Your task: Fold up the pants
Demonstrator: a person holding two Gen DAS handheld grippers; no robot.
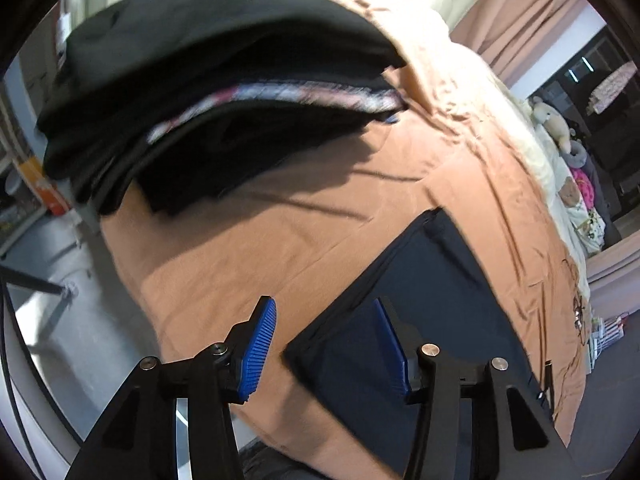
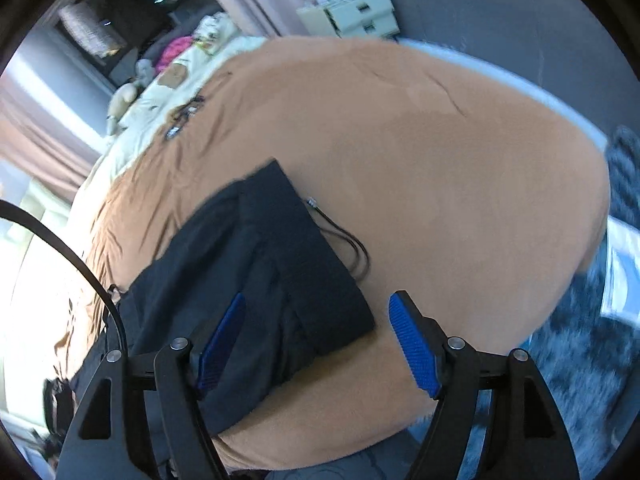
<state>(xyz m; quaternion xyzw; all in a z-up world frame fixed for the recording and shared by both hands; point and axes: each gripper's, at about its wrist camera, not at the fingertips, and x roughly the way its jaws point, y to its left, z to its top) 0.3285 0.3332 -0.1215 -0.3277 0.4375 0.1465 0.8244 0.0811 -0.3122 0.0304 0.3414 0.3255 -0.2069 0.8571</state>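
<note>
Dark navy pants [image 1: 436,304] lie folded flat on an orange bedsheet [image 1: 280,232]; they also show in the right wrist view [image 2: 256,264]. A black drawstring [image 2: 352,244] pokes out from their right edge. My left gripper [image 1: 324,348] is open above the pants' left corner, holding nothing. My right gripper [image 2: 320,344] is open above the pants' near right corner, holding nothing. Both have blue ribbed pads [image 1: 260,348].
A stack of folded dark clothes [image 1: 224,92] with a patterned layer sits at the far left of the bed. Stuffed toys and pillows [image 1: 568,148] line the bed's far side. The bed edge and grey floor [image 1: 60,320] lie to the left. White drawers [image 2: 352,12] stand beyond the bed.
</note>
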